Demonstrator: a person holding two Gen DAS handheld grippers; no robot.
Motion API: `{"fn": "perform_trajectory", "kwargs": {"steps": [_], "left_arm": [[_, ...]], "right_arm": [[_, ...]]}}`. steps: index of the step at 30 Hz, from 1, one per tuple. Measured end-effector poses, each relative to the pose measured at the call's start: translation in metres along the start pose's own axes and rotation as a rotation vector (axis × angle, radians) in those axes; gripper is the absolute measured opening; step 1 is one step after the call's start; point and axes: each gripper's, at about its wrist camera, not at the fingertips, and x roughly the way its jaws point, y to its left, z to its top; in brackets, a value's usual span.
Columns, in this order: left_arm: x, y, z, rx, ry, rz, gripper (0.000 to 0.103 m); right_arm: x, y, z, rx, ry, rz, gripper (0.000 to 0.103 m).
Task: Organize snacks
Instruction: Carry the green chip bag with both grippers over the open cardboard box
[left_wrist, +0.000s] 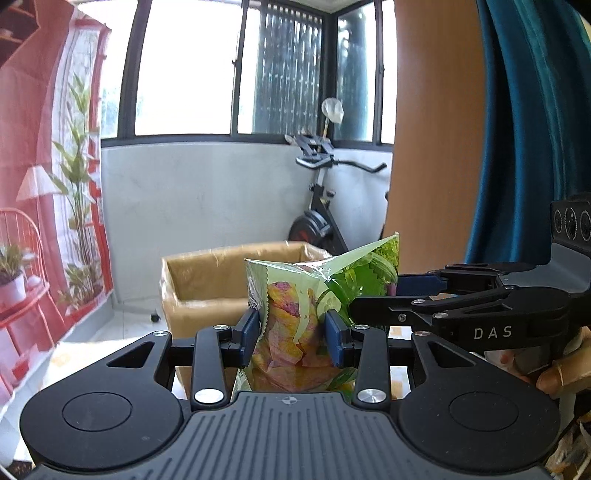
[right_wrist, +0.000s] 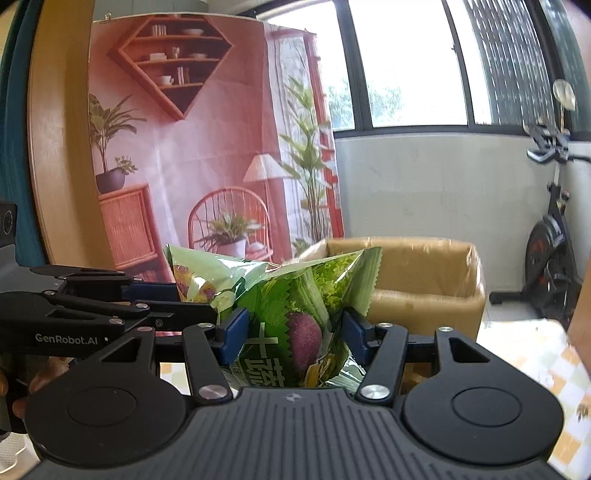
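the left gripper (left_wrist: 294, 338) is clamping its blue pads (left_wrist: 249, 334) onto one end of a green snack bag (left_wrist: 295, 325), the foil pinched and creased between them. the right gripper (right_wrist: 291, 338) is gripping the other end of the same snack bag (right_wrist: 295, 317) with its blue pads (right_wrist: 232, 334) pressing in on both sides, so both tools are holding the one bag between them, lifted in the air. in the left wrist view the right gripper (left_wrist: 397, 286) is reaching in from the right and meeting the bag's far corner; in the right wrist view the left gripper (right_wrist: 184, 291) is coming in from the left in the same way. the bag is sitting in front of an open cardboard box (left_wrist: 207, 280), which is standing just behind it (right_wrist: 424, 273). farther back, an exercise bike (left_wrist: 319, 206) is standing by the pale wall under the windows (left_wrist: 192, 70), and a printed pink backdrop (right_wrist: 207, 140) is hanging to the left. a blue curtain (left_wrist: 524, 110) is hanging at the right edge of the left wrist view.
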Motion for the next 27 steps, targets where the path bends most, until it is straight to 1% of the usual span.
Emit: {"fn": "perform_trajectory", "kwargs": {"steps": [3,8,11,14,17,21,23,25,27], "left_arm": [[0.008,0.003,0.014,0.004,-0.038,0.011,0.041],[0.029,0.009,0.033,0.024,-0.084,0.025,0.041],[0.048,0.016,0.043,0.018,-0.083,0.021,0.041],[0.067,0.018,0.052,0.036,-0.080,0.025,0.042],[0.089,0.022,0.060,0.035,-0.055,0.027,0.042],[0.120,0.026,0.068,0.031,0.021,0.019,0.043],[0.133,0.027,0.069,0.045,0.050,0.027,0.043],[0.144,0.028,0.067,0.056,0.070,0.040,0.043],[0.153,0.032,0.066,0.048,0.086,0.041,0.043]], "right_arm": [[0.008,-0.004,0.012,-0.030,-0.045,-0.002,0.058],[0.024,-0.007,0.024,-0.115,-0.129,-0.024,0.058],[0.039,-0.011,0.030,-0.149,-0.164,-0.042,0.058],[0.056,-0.021,0.033,-0.157,-0.188,-0.052,0.058],[0.075,-0.038,0.036,-0.126,-0.203,-0.051,0.058],[0.095,-0.061,0.036,-0.096,-0.209,-0.067,0.058],[0.105,-0.072,0.036,-0.067,-0.199,-0.077,0.058],[0.114,-0.084,0.033,-0.012,-0.179,-0.081,0.058],[0.121,-0.094,0.029,0.027,-0.160,-0.089,0.058]]}}
